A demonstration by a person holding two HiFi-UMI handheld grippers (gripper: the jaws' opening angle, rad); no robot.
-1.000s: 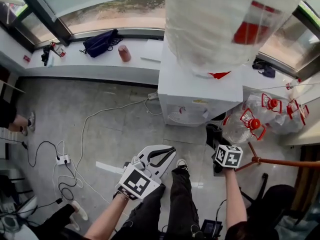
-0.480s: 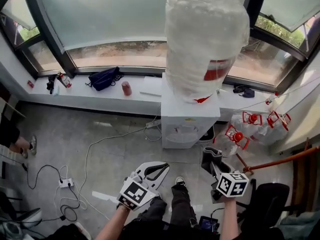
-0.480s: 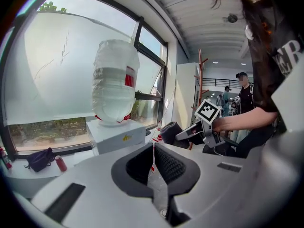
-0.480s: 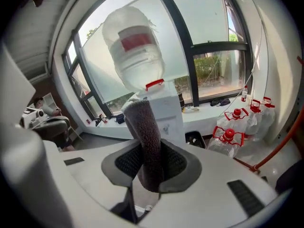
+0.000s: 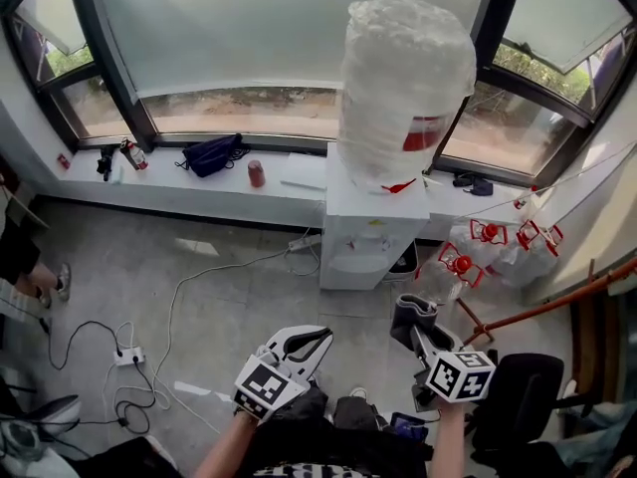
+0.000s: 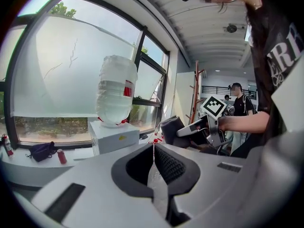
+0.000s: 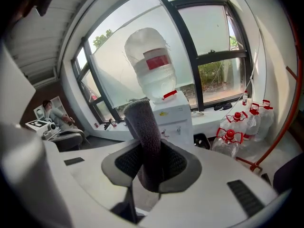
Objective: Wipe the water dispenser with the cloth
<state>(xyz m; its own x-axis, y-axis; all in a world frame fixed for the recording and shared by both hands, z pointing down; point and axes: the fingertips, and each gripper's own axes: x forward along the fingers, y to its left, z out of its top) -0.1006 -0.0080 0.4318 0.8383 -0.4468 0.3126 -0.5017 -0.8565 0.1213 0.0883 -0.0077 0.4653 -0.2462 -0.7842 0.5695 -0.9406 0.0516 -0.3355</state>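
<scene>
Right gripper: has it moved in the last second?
Yes. In the head view the right gripper, holding the cloth, now sits farther from the water dispenser, nearer the person.

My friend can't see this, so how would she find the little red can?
Find the big white dispenser under the window. On the white sill to its left stands the can, between the dispenser and a dark bag. Unlike the floppy bag, it is red and upright.
</scene>
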